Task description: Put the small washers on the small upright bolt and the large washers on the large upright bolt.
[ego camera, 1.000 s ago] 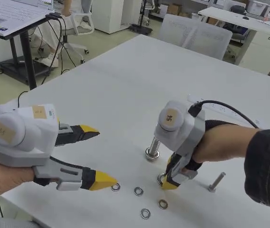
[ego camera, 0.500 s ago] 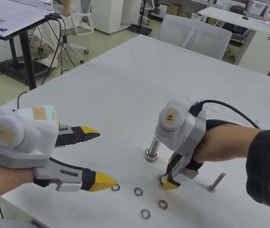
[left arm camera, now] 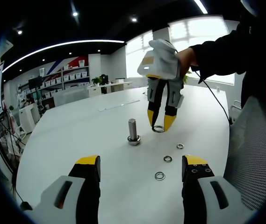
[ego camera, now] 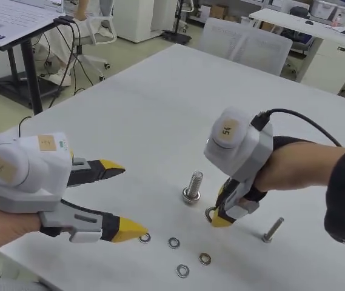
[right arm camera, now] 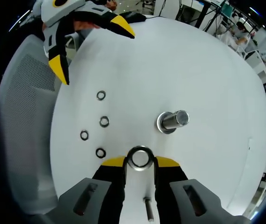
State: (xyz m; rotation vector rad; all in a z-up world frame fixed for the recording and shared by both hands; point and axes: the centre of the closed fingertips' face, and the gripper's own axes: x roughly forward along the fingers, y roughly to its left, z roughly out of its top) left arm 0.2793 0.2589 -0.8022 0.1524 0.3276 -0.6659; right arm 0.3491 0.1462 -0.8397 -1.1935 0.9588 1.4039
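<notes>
A large washer (right arm camera: 140, 157) is pinched in the right claw (ego camera: 219, 219), just beside the large bolt (ego camera: 192, 187) by the near edge of the counter (ego camera: 160, 103). Next, it should be centred over the bolt's tip and released. The left claw (ego camera: 131, 199) is held open.

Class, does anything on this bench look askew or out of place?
Yes: the small bolt lies on its side, while the large bolt stands upright. The small washers likely cannot stack on it that way.

This is an open-plan office. Past the right tongs (ego camera: 219, 219) stand a mesh chair (ego camera: 245, 41) and white desks (ego camera: 287, 18). Beyond the left tongs (ego camera: 131, 199) sits a laptop (ego camera: 8, 15).
</notes>
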